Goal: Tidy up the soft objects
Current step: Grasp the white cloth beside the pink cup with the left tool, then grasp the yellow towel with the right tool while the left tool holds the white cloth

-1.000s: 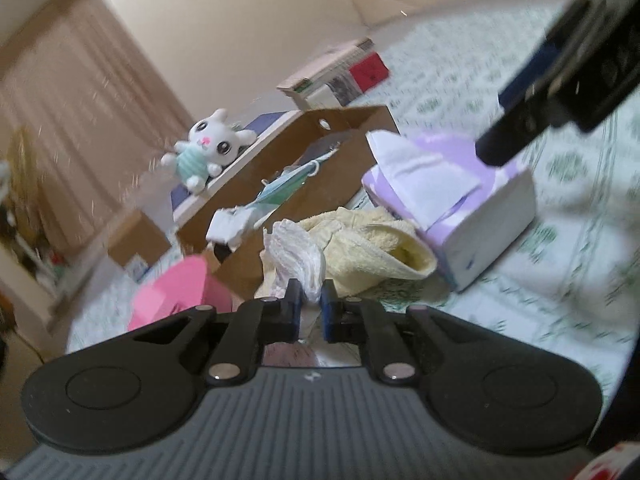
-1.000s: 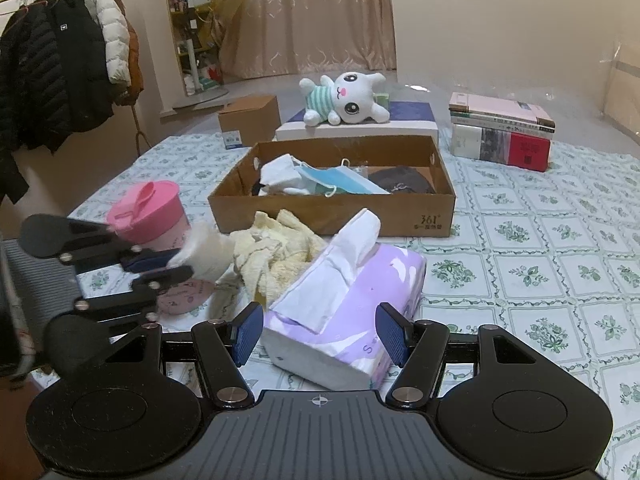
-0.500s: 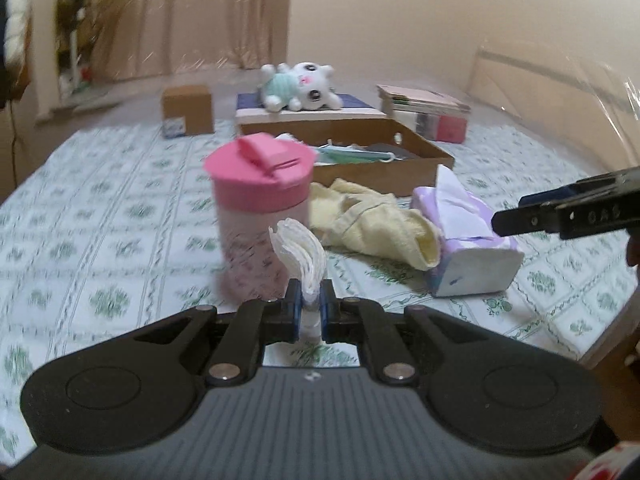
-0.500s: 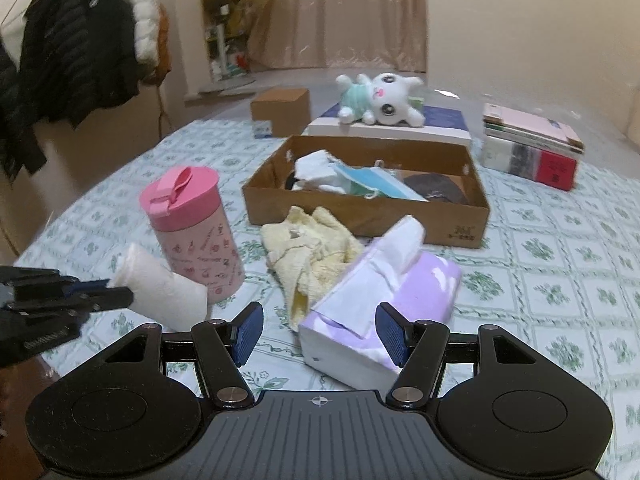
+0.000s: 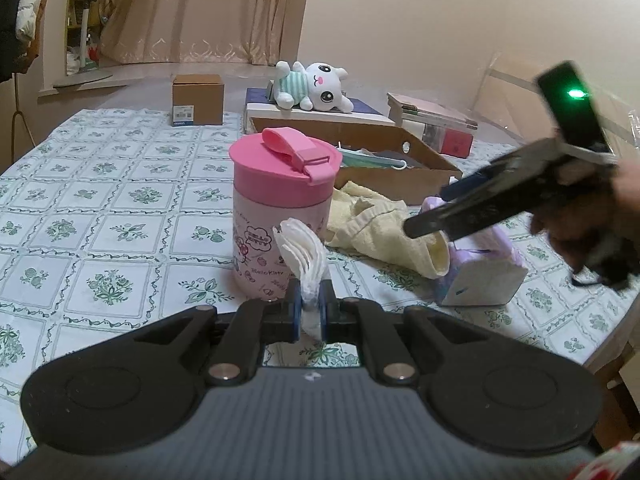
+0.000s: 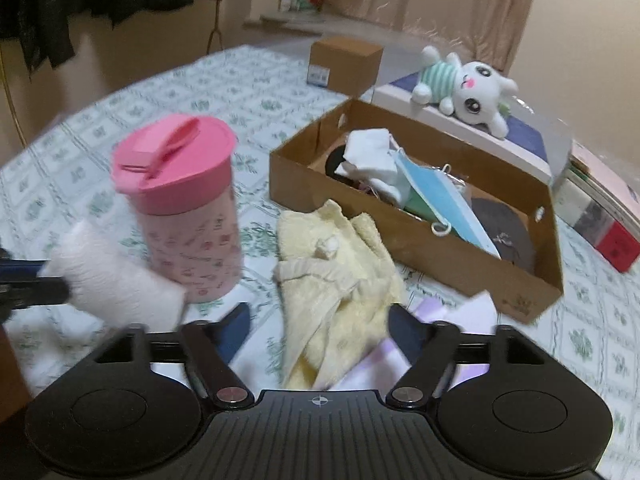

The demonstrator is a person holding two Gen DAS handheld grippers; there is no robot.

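Observation:
My left gripper (image 5: 308, 304) is shut on a folded white tissue wad (image 5: 302, 254), held above the table in front of the pink cup (image 5: 280, 208). The wad also shows at the left of the right wrist view (image 6: 116, 284). My right gripper (image 6: 318, 332) is open and empty, just above a crumpled yellow towel (image 6: 332, 280). The towel (image 5: 380, 228) lies between the cup and a purple tissue pack (image 5: 480, 276). A cardboard box (image 6: 420, 240) behind it holds a face mask (image 6: 440, 196), white cloth and a dark cap.
A white plush bunny (image 5: 316, 86) lies on a flat box behind the cardboard box. Books (image 5: 436, 124) are stacked at the back right and a small carton (image 5: 198, 98) at the back left. The table's front right edge (image 5: 600, 344) is close to the tissue pack.
My right gripper has moved forward and down over the yellow towel, still open. My left gripper still holds the wad and has shifted slightly closer to the pink cup.

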